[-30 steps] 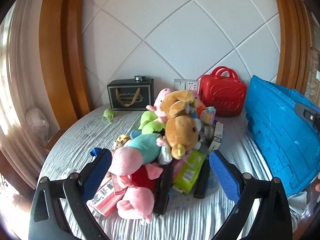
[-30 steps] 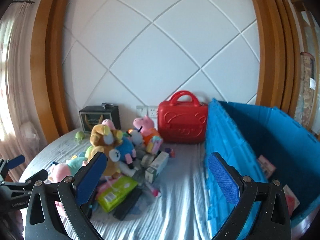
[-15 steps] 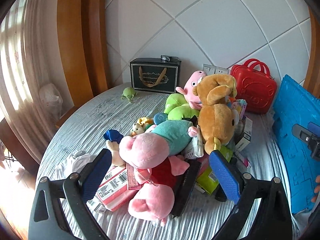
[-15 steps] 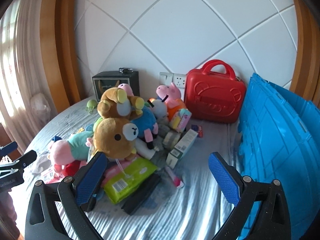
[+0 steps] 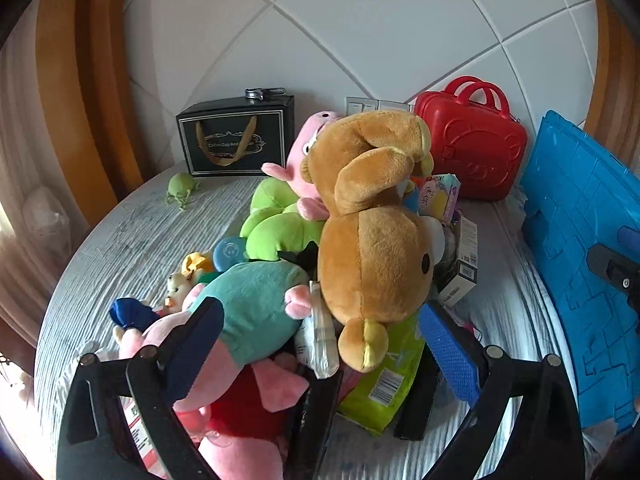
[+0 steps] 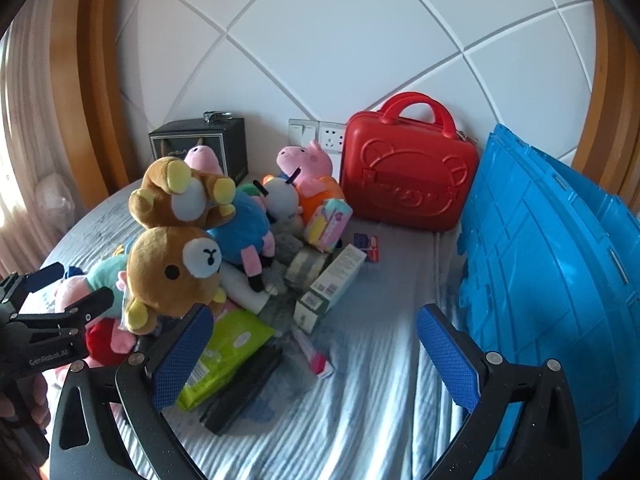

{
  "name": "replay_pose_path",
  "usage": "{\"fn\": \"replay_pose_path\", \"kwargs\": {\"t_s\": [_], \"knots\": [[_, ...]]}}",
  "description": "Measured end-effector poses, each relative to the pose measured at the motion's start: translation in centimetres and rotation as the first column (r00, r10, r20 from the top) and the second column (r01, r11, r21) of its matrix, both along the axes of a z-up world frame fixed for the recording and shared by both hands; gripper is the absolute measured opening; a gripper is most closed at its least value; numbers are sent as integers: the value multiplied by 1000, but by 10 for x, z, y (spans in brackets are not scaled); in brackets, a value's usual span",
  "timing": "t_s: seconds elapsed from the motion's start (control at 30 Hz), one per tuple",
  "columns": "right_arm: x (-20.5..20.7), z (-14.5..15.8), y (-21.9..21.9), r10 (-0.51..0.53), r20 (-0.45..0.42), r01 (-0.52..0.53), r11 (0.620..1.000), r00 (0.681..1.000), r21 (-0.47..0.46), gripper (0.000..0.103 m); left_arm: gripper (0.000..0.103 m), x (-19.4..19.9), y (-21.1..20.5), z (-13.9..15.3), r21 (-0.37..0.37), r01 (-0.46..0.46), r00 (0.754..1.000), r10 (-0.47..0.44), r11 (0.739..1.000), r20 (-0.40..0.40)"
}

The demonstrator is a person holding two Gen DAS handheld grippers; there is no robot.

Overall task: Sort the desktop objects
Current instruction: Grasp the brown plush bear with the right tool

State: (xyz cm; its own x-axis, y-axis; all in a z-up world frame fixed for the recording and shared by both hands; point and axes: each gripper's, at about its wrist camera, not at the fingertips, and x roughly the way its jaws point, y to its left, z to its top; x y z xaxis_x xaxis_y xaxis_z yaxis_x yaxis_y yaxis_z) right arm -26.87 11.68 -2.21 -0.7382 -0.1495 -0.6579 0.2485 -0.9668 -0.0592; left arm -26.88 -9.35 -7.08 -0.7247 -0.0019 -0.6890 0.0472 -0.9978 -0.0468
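Left wrist view:
- The left claw (image 5: 320,344) is seen spread wide with nothing gripped, its blue pads on either side of the near end of the toy heap.
- A brown plush bear (image 5: 372,256) is piled head-down at the middle of the heap; a teal-and-pink plush (image 5: 248,312) lies just left of the bear, touching it.
- A green plush (image 5: 276,224) is found behind the teal one, left of the bear.
- A lime-green packet (image 5: 384,384) lies under the bear's head, on the striped surface (image 5: 132,240).
- A red case (image 5: 472,152) stands upright behind the bear and to its right (against the wall); a black gift box (image 5: 236,136) stands behind and to the left.
- A blue crate (image 5: 580,248) is seen well right of the bear.

Right wrist view:
- The right claw (image 6: 312,356) is held wide apart and empty, over the surface to the right of the bear (image 6: 176,276).
- A second brown plush (image 6: 184,200) is stacked on the bear.
- A white-and-green carton (image 6: 332,284) lies right of the bear.
- The left claw (image 6: 56,292) is seen left of the bear.
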Motion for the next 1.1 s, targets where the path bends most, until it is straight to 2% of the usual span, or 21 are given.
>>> {"fn": "replay_pose_path", "kwargs": {"t_s": [0.13, 0.2, 0.27, 0.43, 0.47, 0.5, 0.53, 0.57, 0.63, 0.7, 0.77, 0.83, 0.9, 1.03, 1.1], "knots": [[-25, 8, -25, 55, -17, -55, 998, 998, -14, 102, 99, -27, 5, -22, 26, 57, 997, -58, 998, 57], [-39, 14, -46, 115, -26, -116, 993, 993, -28, 87, 99, -38, 4, -33, 11, 77, 993, -78, 997, 84], [-54, 19, -69, 182, -35, -183, 982, 983, -48, 76, 99, -44, 0, -37, 20, 103, 991, -105, 994, 86], [-93, 13, -125, 305, -47, -308, 949, 951, -69, 73, 100, -46, -7, -34, -25, 146, 987, -144, 989, 65], [-101, 6, -135, 318, -27, -319, 946, 948, -54, 61, 100, -47, -9, -34, -37, 149, 987, -147, 988, 65], [-111, -6, -142, 320, 13, -319, 947, 947, -36, 54, 100, -48, -13, -33, -57, 131, 990, -127, 990, 58], [-119, -17, -145, 309, 62, -307, 951, 949, -28, 54, 100, -49, -18, -32, -66, 117, 992, -114, 991, 53], [-125, -32, -145, 281, 127, -283, 959, 951, -2, 44, 100, -51, -25, -30, -63, 105, 993, -102, 993, 51], [-125, -60, -135, 242, 200, -251, 968, 949, 22, 35, 100, -56, -38, -29, -46, 75, 996, -72, 996, 59], [-124, -79, -114, 206, 256, -205, 978, 945, -32, 35, 101, -64, -40, -34, -53, 99, 992, -94, 994, 89], [-122, -91, -99, 195, 306, -180, 981, 932, -76, 33, 102, -69, -35, -35, -118, 85, 994, -76, 989, 78], [-112, -111, -96, 224, 395, -194, 974, 891, -115, 32, 102, -68, -38, -22, -142, 42, 998, -36, 989, 44], [-93, -131, -96, 259, 437, -209, 965, 862, -159, 32, 102, -65, -47, -8, -156, -17, 1000, 18, 988, 4], [-70, -133, -81, 249, 413, -159, 958, 876, -240, 32, 102, -52, -53, 2, -145, -47, 999, 49, 988, 16], [-63, -126, -72, 234, 390, -154, 962, 890, -227, 32, 102, -39, -51, 6, -112, -40, 999, 41, 993, 11]]}}
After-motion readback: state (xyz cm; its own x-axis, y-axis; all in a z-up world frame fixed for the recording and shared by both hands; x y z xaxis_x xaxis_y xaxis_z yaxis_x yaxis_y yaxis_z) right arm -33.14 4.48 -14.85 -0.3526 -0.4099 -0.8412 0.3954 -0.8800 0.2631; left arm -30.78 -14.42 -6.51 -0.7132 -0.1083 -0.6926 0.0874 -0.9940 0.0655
